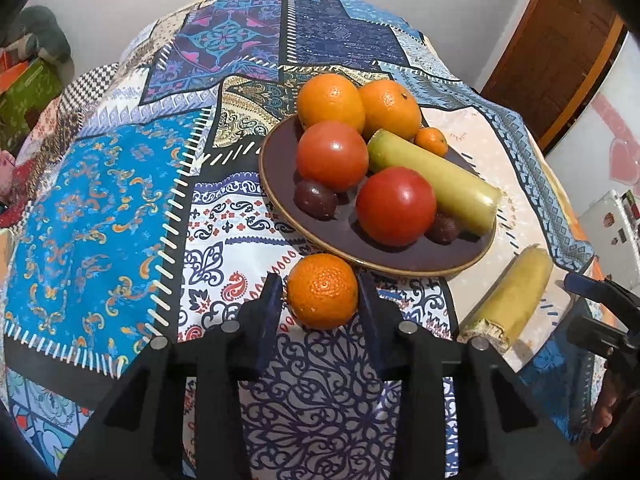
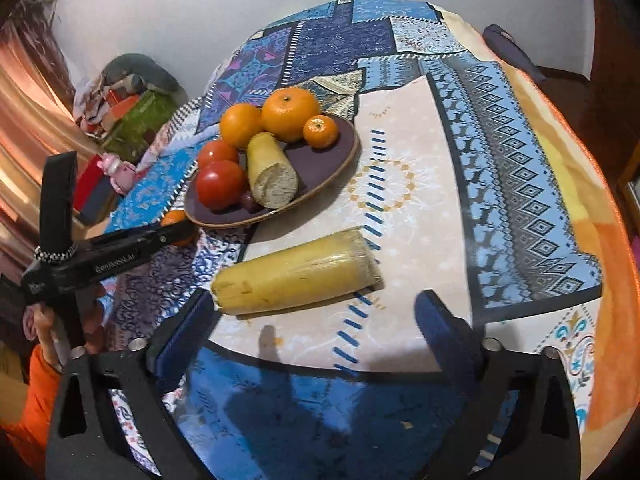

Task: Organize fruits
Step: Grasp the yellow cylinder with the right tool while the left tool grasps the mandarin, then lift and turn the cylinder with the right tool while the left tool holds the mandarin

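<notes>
A brown plate (image 1: 280,196) (image 2: 340,160) holds two oranges (image 1: 331,101), two tomatoes (image 1: 332,155), a small mandarin (image 1: 431,141), dark plums (image 1: 315,199) and a banana piece (image 1: 434,181). A loose orange (image 1: 322,296) lies on the cloth just in front of the plate, between the fingers of my left gripper (image 1: 322,300); the jaws stand close on both sides, contact unclear. A second banana piece (image 2: 296,276) (image 1: 510,298) lies on the cloth right of the plate. My right gripper (image 2: 316,320) is open just behind it, empty.
The table wears a patchwork cloth (image 1: 100,208). The left gripper's body (image 2: 100,256) shows at the left of the right wrist view. Cluttered boxes and bags (image 2: 128,100) stand beyond the table's left side. A wooden door (image 1: 552,48) is at the right.
</notes>
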